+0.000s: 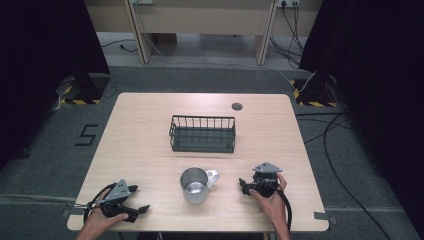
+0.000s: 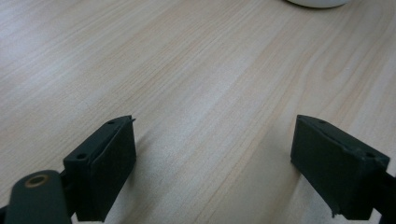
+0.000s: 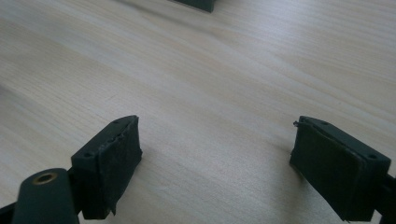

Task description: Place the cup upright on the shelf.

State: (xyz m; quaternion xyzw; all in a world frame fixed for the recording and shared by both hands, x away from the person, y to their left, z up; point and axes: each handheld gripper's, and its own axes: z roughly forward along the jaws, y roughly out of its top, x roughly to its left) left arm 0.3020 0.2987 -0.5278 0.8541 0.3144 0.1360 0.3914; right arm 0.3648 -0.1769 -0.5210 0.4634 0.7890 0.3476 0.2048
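Jaws on both the left gripper [image 1: 131, 202] and right gripper [image 1: 245, 186] stand released, gripping nothing. One metal mug [image 1: 195, 185] stands untouched between them on the worktop [image 1: 140, 145], nearer the right; one wire basket [image 1: 202, 133] waits beyond it, empty. Apparently nothing is done yet.

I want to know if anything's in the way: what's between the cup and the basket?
Nothing. In the high view, only bare table lies between the metal cup and the wire basket.
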